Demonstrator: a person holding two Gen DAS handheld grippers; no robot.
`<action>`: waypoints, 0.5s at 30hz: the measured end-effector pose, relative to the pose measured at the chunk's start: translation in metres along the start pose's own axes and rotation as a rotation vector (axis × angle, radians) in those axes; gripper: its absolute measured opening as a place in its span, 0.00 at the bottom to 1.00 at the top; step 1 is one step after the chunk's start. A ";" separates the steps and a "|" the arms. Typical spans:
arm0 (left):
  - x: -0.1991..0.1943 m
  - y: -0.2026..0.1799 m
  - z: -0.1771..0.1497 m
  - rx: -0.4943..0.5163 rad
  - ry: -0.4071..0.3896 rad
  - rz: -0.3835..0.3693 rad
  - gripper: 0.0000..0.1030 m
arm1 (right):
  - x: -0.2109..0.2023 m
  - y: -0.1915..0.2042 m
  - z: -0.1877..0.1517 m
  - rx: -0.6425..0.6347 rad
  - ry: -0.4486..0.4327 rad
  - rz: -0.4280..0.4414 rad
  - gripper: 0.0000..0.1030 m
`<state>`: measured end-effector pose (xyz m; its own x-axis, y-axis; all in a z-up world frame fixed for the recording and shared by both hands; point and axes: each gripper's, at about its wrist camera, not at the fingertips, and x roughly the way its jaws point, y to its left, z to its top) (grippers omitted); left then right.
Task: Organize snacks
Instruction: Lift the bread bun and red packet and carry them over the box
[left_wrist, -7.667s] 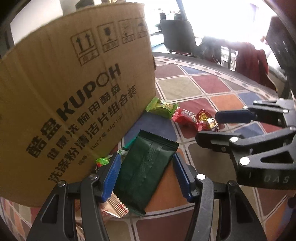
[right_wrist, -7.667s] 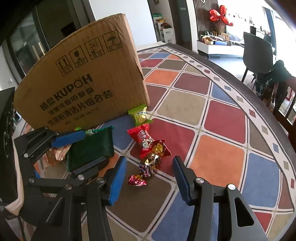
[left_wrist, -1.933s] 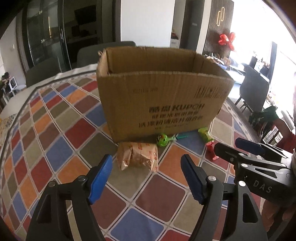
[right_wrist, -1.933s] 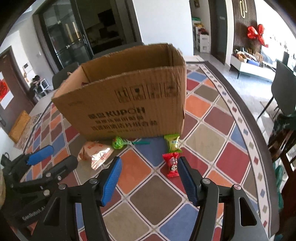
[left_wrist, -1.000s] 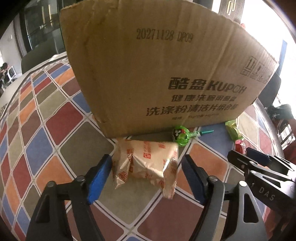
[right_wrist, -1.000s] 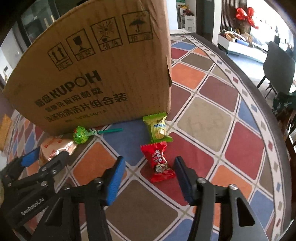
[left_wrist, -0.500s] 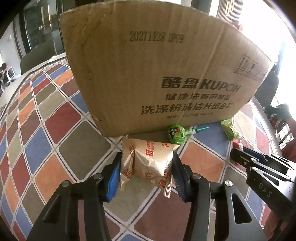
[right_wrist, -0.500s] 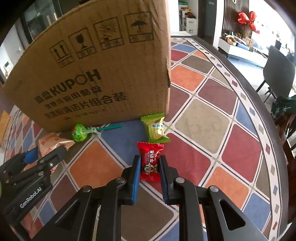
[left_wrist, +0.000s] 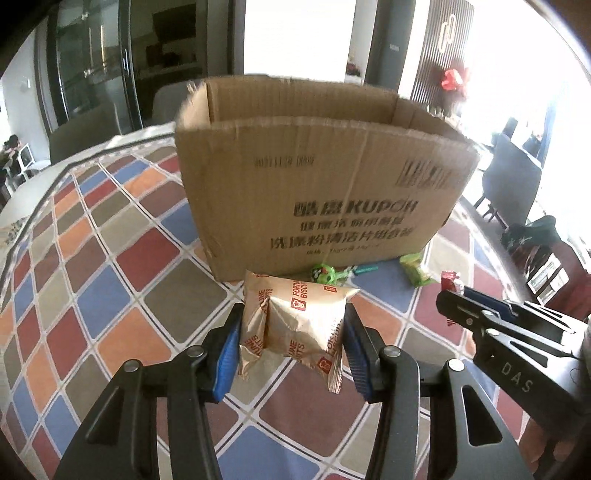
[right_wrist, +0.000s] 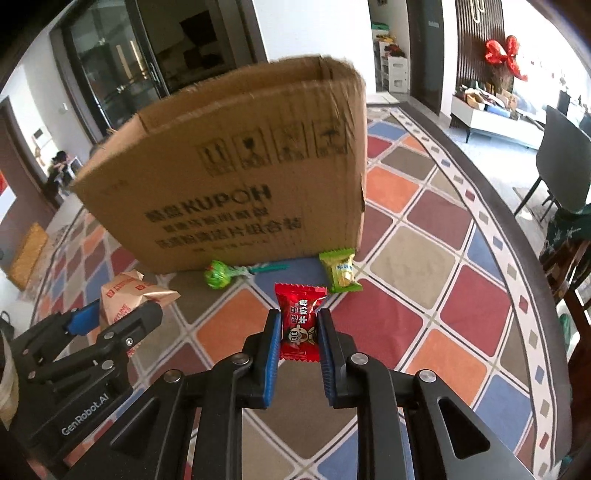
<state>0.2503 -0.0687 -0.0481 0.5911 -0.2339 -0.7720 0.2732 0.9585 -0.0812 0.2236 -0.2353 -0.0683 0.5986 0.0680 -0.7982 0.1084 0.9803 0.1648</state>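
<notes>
My left gripper (left_wrist: 293, 334) is shut on a tan fortune-biscuit packet (left_wrist: 295, 325), held up off the tablecloth in front of the open cardboard box (left_wrist: 317, 192). My right gripper (right_wrist: 298, 334) is shut on a red wrapped candy (right_wrist: 299, 321), also lifted clear of the table. A green lollipop (right_wrist: 219, 275) and a yellow-green wrapped candy (right_wrist: 340, 271) lie on the cloth against the foot of the box (right_wrist: 236, 184). The biscuit packet (right_wrist: 127, 297) shows at the left of the right wrist view, and the right gripper (left_wrist: 461, 297) sits at the right of the left wrist view.
The table carries a checked cloth (left_wrist: 110, 258) of red, orange, blue and grey squares with a dark round border (right_wrist: 517, 229). Dark chairs (right_wrist: 565, 162) stand beyond the right edge. Glass doors (left_wrist: 92, 74) lie behind the box.
Both grippers closed on their snacks, the left on the biscuit packet and the right on the red candy, then rose and drew back from the box so its open top shows.
</notes>
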 end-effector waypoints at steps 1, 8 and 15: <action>-0.006 -0.001 0.001 0.001 -0.014 -0.002 0.48 | -0.003 0.001 0.001 -0.002 -0.008 0.006 0.20; -0.048 -0.008 0.014 0.017 -0.106 0.000 0.49 | -0.034 0.006 0.013 -0.017 -0.087 0.042 0.20; -0.079 -0.011 0.032 0.031 -0.195 0.002 0.49 | -0.060 0.010 0.027 -0.031 -0.159 0.067 0.20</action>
<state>0.2253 -0.0658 0.0336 0.7271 -0.2617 -0.6348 0.2931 0.9543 -0.0578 0.2100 -0.2347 -0.0035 0.7219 0.1056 -0.6839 0.0413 0.9799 0.1950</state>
